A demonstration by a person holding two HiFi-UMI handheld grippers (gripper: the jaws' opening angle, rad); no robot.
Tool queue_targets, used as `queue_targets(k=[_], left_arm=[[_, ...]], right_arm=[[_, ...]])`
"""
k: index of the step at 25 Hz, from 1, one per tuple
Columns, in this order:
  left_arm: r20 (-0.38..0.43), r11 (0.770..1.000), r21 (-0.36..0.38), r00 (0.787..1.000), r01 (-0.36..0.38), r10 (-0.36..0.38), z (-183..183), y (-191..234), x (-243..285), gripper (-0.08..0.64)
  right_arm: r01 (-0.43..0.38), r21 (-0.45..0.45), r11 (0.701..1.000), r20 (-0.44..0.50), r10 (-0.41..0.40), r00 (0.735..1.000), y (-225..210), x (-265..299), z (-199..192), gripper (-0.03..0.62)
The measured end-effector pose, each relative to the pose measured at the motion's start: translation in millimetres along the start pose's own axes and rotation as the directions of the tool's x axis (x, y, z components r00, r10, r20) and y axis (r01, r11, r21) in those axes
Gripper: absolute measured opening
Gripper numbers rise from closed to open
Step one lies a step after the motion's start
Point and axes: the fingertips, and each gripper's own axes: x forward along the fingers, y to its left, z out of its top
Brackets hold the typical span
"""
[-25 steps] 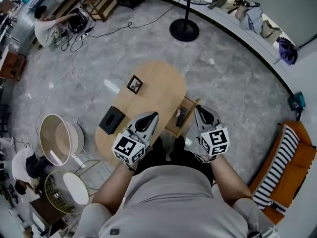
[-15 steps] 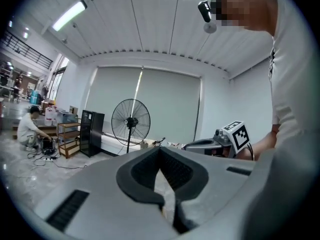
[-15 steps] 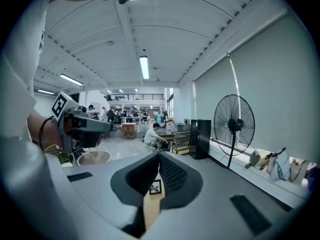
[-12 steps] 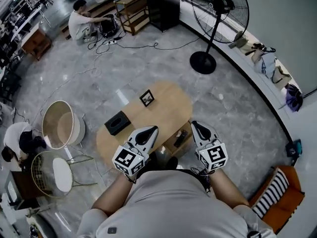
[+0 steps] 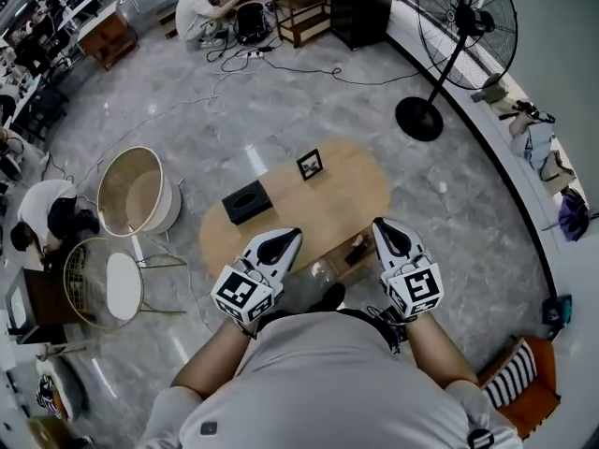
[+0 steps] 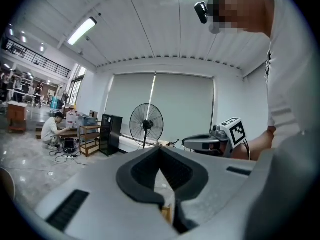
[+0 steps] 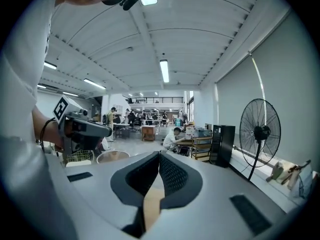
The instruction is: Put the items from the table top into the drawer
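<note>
The left gripper (image 5: 290,237) and right gripper (image 5: 380,224) hang in front of the person's chest, each with its fingers closed together on nothing. A black box (image 5: 247,202) and a small picture frame (image 5: 310,165) sit on the oval wooden table (image 5: 346,195). The drawer (image 5: 354,249) is open at its near edge.

The left gripper (image 5: 288,238) and right gripper (image 5: 382,225) are rising and levelling, the table (image 5: 328,195) is receding below them, and a fan (image 5: 465,17) is entering at one o'clock.
</note>
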Motion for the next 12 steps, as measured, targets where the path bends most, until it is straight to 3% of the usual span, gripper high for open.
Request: queue_targets(k=[12], left_arm=[[0.031,0.998,0.062,0.999,-0.029,0.027,21.4,6.8,-151.8,0.009]], right_arm=[[-0.01,-0.039,0.999,0.049,0.012,0.999,128.0,-21.9,48.5,0.028]])
